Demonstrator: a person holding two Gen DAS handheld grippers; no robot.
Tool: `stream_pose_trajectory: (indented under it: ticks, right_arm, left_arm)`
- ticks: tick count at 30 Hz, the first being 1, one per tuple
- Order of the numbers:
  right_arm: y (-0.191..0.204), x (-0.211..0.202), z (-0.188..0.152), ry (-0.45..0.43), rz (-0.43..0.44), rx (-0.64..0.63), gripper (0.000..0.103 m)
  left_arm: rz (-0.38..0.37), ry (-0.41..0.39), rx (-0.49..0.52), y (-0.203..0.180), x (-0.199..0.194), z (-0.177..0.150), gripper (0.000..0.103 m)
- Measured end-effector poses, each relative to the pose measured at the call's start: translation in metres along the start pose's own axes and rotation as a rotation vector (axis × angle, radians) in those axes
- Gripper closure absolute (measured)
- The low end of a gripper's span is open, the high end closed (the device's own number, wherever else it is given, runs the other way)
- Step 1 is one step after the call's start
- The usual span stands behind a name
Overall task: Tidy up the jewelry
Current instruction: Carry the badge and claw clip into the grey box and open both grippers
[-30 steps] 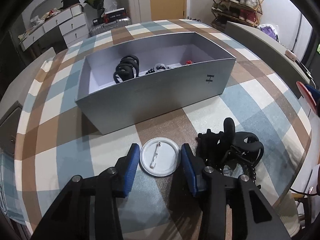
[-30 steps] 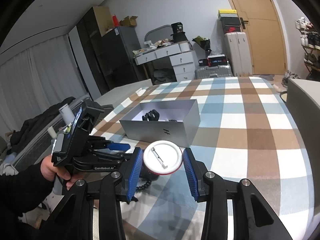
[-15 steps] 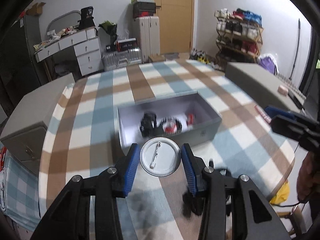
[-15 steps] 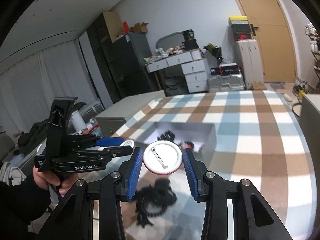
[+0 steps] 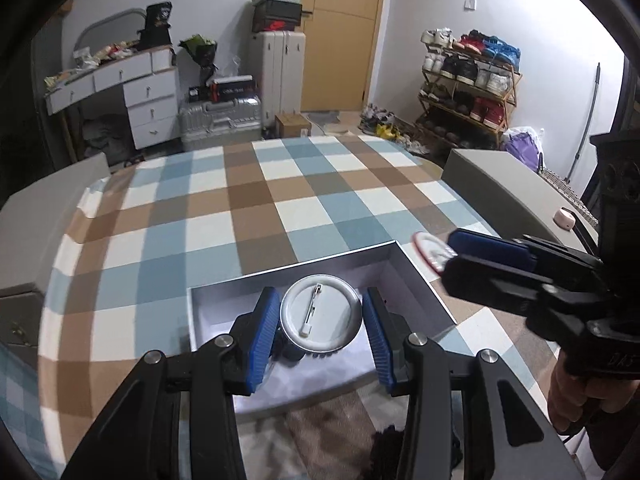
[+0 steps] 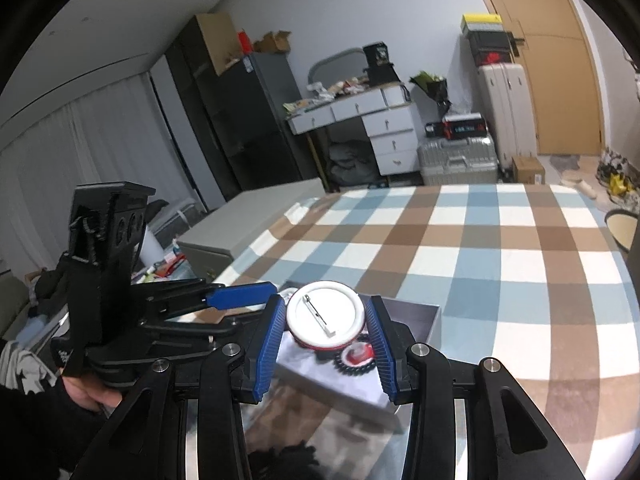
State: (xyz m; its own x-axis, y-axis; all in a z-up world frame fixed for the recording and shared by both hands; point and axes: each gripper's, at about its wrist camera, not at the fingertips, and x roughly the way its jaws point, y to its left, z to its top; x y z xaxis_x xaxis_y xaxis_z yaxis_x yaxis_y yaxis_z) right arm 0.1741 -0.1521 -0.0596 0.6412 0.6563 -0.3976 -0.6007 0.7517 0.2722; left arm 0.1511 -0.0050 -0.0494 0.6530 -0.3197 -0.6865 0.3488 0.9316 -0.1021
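Two pin badges are clamped, one in each tool: the left gripper (image 5: 321, 322) pinches a grey badge (image 5: 321, 317), the right gripper (image 6: 326, 326) a red-rimmed badge (image 6: 325, 315). Both hang over the grey box (image 5: 416, 280). Each should probably be lowered inside the walls before release, clear of the other. Both badge faces are turned away; the box contents are mostly hidden.

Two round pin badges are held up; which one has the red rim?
The white round pin badge in the right claw; the left claw's badge is rimmed dark.
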Motion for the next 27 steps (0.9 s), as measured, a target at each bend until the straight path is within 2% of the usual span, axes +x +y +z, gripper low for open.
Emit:
stream_pose_trajectory:
  ticks: [12, 18, 20, 21, 22, 24, 27]
  right_arm:
    - [-0.027, 0.034, -0.003, 0.079, -0.043, 0.045, 0.062]
    - [-0.036, 0.042, -0.003, 0.091, -0.02, 0.084, 0.06]
    - [-0.036, 0.039, -0.003, 0.081, -0.022, 0.087, 0.057]
    - [-0.036, 0.038, -0.002, 0.076, -0.019, 0.086, 0.055]
    - [-0.035, 0.035, -0.002, 0.067, -0.018, 0.087, 0.053]
    - [-0.032, 0.03, -0.002, 0.05, -0.018, 0.083, 0.046]
    - [-0.027, 0.02, -0.001, 0.027, -0.031, 0.078, 0.043]
  left_arm:
    - [-0.045, 0.061, -0.001, 0.001, 0.028, 0.003, 0.066]
    - [-0.071, 0.071, -0.029, 0.006, 0.03, 0.004, 0.065]
    - [-0.068, 0.075, -0.032, 0.008, 0.028, 0.004, 0.059]
    - [-0.059, 0.079, -0.031, 0.008, 0.028, 0.004, 0.046]
    - [-0.044, 0.075, -0.029, 0.008, 0.026, 0.004, 0.039]
    - [-0.041, 0.063, -0.025, 0.007, 0.022, 0.004, 0.039]
    - [-0.009, 0.041, -0.005, 0.005, 0.013, 0.004, 0.038]
